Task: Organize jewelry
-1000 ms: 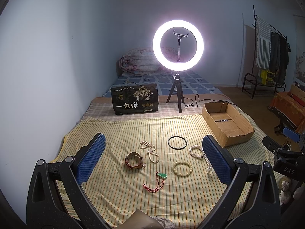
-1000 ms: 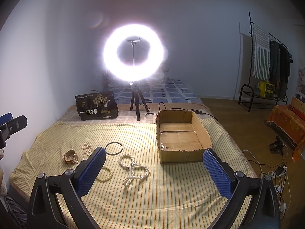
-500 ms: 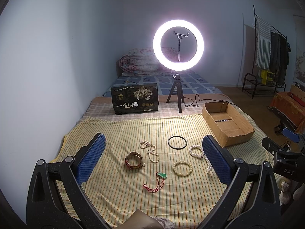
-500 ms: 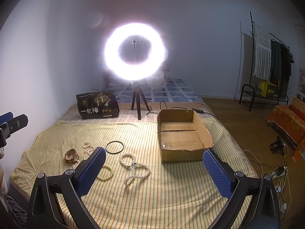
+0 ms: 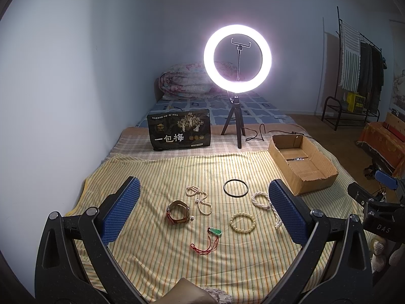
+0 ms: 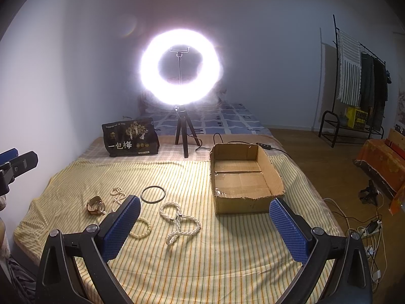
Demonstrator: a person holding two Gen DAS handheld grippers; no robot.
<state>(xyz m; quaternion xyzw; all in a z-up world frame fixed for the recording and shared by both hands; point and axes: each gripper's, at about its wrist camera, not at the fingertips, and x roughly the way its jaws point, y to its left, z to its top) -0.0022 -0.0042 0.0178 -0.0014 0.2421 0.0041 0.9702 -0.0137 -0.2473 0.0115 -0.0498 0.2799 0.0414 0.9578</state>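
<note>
Risk: both grippers, left gripper (image 5: pixel 201 211) and right gripper (image 6: pixel 204 224), hang w/ jaws apart, empty; long white pearl necklace (image 6: pixel 180 221) at 12 o'clock may tangle, miss brown cardboard box (image 6: pixel 244 178) at 1 o'clock.

In the right wrist view the whole scene has slid slightly rightward and down since a second ago: the cardboard box (image 6: pixel 244 178), the glowing ring light (image 6: pixel 180 67) and the twisted pearl necklace (image 6: pixel 181 221) all sit a little further right in frame. In the left wrist view the right gripper (image 5: pixel 379 202) at the right edge has crept slightly further left, towards the box
</note>
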